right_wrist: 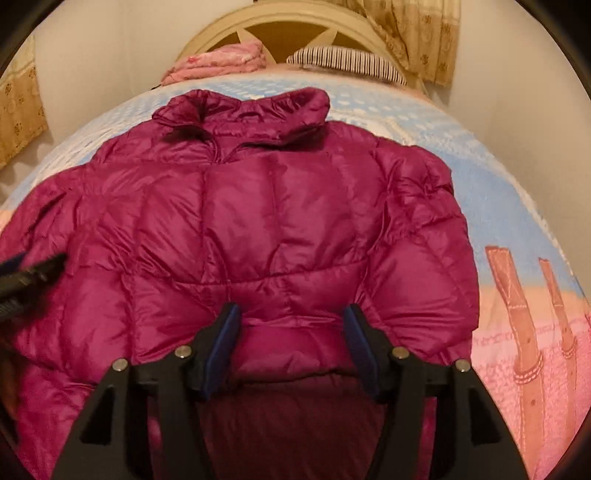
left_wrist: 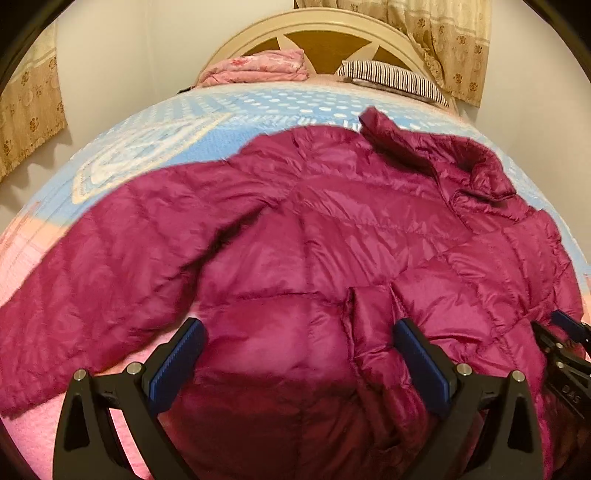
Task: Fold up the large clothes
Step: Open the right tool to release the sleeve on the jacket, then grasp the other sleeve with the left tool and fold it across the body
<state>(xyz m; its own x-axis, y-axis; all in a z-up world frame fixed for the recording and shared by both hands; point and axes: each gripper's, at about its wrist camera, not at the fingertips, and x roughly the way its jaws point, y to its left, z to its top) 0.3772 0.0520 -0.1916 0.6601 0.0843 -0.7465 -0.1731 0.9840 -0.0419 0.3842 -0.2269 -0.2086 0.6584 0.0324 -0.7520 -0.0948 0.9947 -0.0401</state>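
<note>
Both grippers, left (left_wrist: 299,354) and right (right_wrist: 291,343), tilt downward, jaws apart, over the magenta jacket (right_wrist: 258,221).

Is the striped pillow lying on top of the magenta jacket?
No, the striped pillow lies at the headboard, and a stretch of blue blanket separates it from the magenta jacket.

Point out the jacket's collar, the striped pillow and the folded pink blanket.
collar (right_wrist: 255,105): right wrist view, on its raised back edge.
striped pillow (left_wrist: 395,79): left wrist view, on its striped top.
pink blanket (left_wrist: 258,66): left wrist view, on the middle of the folded pile.
</note>
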